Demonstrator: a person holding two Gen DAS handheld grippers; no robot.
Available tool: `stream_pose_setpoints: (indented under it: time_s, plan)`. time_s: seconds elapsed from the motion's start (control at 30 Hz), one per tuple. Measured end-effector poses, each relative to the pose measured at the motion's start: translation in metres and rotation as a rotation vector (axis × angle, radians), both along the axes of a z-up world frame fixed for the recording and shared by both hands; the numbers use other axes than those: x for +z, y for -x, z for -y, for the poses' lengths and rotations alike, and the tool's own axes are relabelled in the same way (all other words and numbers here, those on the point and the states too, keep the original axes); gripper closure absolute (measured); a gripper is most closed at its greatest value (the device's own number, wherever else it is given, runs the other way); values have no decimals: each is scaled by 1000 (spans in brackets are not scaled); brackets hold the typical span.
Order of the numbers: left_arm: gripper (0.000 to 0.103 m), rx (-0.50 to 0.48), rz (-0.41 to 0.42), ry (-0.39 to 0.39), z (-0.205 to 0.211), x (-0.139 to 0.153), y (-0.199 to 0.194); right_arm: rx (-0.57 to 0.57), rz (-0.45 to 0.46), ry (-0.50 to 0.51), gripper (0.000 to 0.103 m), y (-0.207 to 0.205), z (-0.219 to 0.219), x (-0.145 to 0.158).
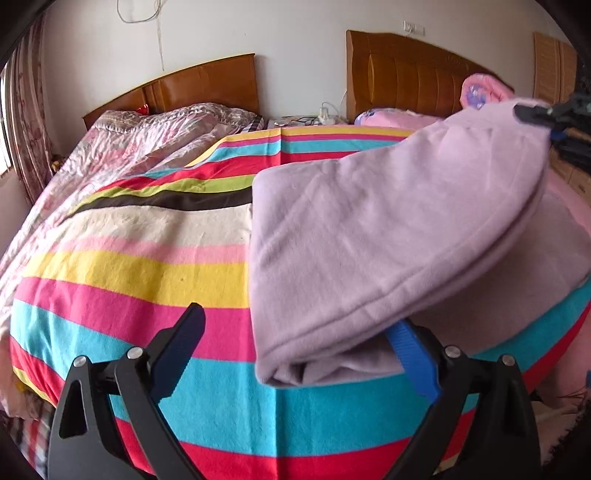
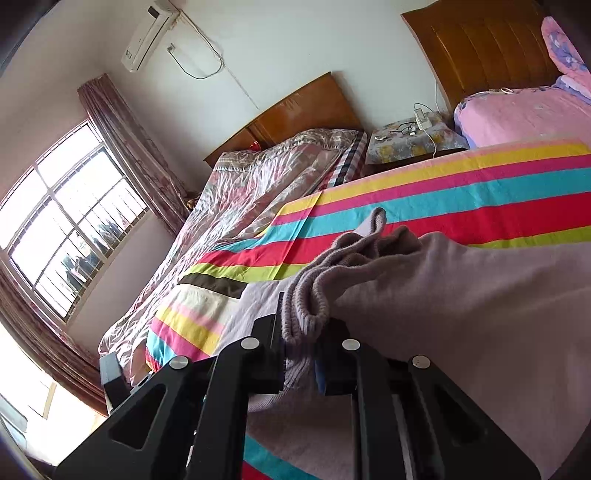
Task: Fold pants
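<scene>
1. The pants, lilac fleece, lie doubled over on the striped bedspread, toward its right side in the left wrist view. Part of the cloth is raised off the bed.

2. The left gripper stands with its jaws spread wide. Its black finger rests clear over the bedspread; its blue-padded finger sits under the near folded edge of the pants. Nothing is pinched between them.

3. The right gripper is clenched on the ribbed cuffs of the pants, which bunch up between its two fingers. In the left wrist view the same gripper appears at the upper right, holding the far end of the garment aloft, so that the cloth slopes down from there toward the bed.

4. Beyond the bedspread lies a crumpled floral quilt before a wooden headboard. A second headboard stands to the right, with pink bedding below it.

5. Between the two beds is a nightstand carrying cables and small items. A window with a curtain and a wall air conditioner show in the right wrist view.
</scene>
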State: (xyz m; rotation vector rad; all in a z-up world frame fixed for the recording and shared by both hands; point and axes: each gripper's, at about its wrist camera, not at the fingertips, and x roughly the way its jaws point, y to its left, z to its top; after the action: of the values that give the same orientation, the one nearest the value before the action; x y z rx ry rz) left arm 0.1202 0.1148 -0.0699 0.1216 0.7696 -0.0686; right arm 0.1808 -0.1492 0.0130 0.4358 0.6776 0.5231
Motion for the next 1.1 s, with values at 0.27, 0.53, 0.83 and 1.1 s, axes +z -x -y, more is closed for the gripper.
stream_pose_setpoints:
  time_s: [0.27, 0.53, 0.83, 1.1]
  plan:
    - [2, 153, 53, 13, -52, 12, -9, 15, -10, 0, 88, 7, 6, -16]
    - [1, 140, -57, -48, -54, -20, -9, -16, -223, 67, 89, 22, 14, -111]
    - [1, 139, -58, -83, -49, -15, -4, -9, -209, 51, 89, 31, 17, -105]
    - [1, 109, -75, -105, -47, -15, -1, -15, -247, 9, 91, 30, 27, -119]
